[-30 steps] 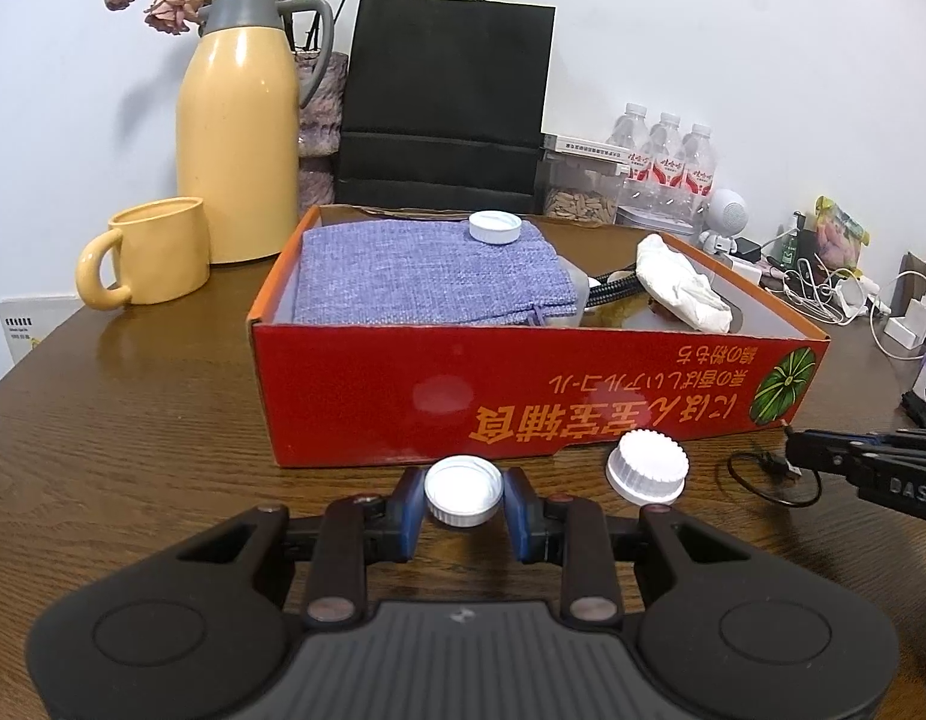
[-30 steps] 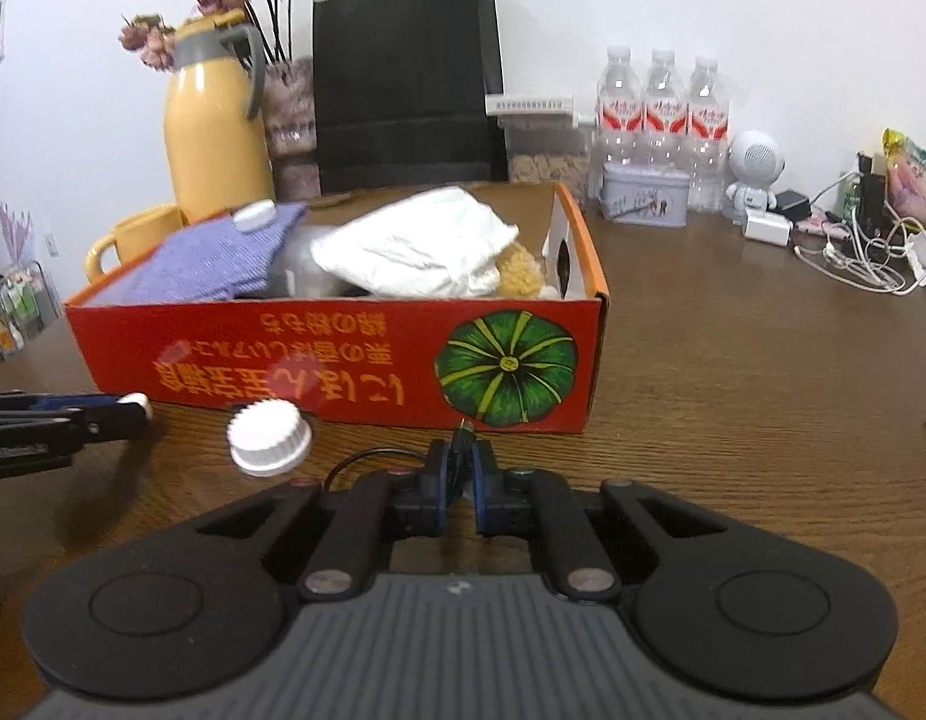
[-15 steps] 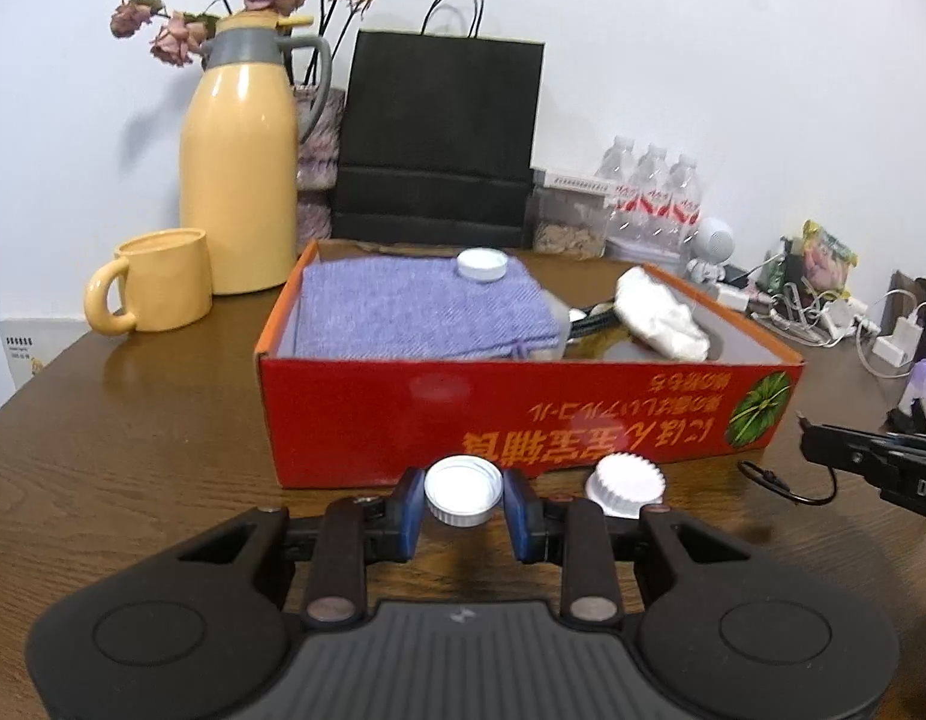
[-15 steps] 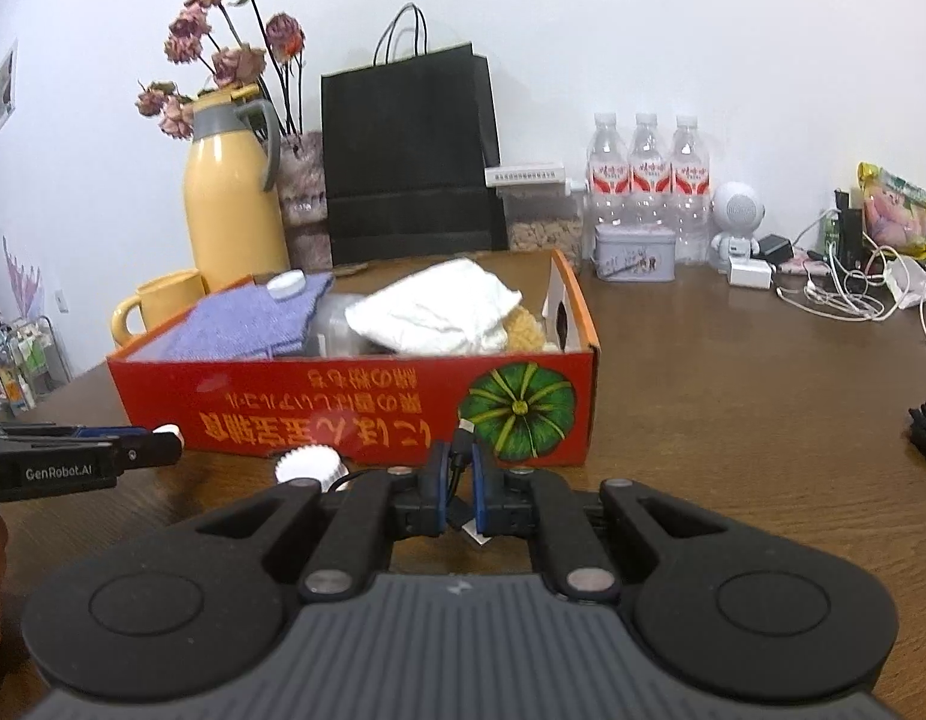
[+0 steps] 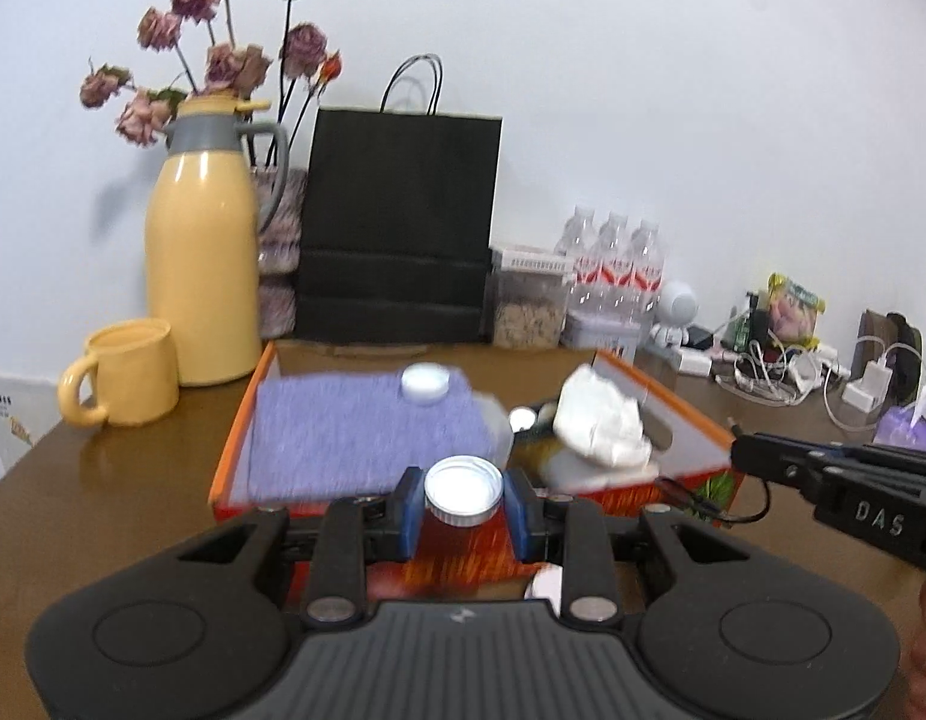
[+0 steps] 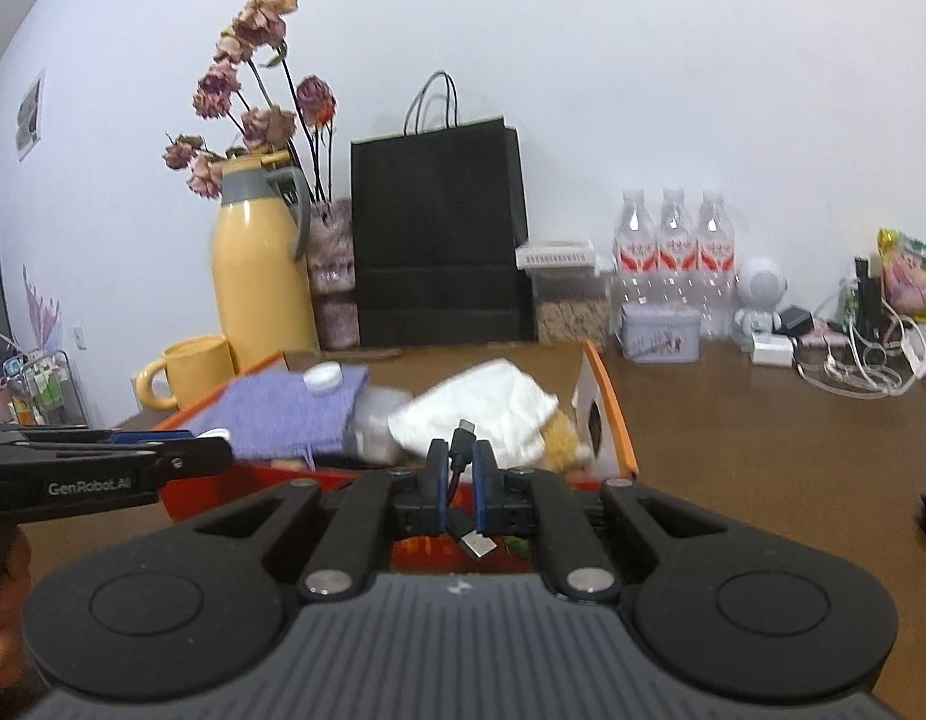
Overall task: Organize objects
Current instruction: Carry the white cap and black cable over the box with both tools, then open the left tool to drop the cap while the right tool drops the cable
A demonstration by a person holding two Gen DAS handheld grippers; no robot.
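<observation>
Above the near wall of the red box (image 5: 241,420) I am carrying both loads, and I am judging it best to clear that wall fully before lowering either, keeping the cap level. My left gripper (image 5: 463,507) is clamping the white cap (image 5: 463,491) by its sides. My right gripper (image 6: 460,483), nearly together, is pinching the black cable (image 6: 460,450).

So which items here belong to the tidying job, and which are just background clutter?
Job: round white cap in the left gripper; black USB cable in the right gripper; red cardboard box.

Background: yellow jug; yellow mug; black paper bag; water bottles.
</observation>
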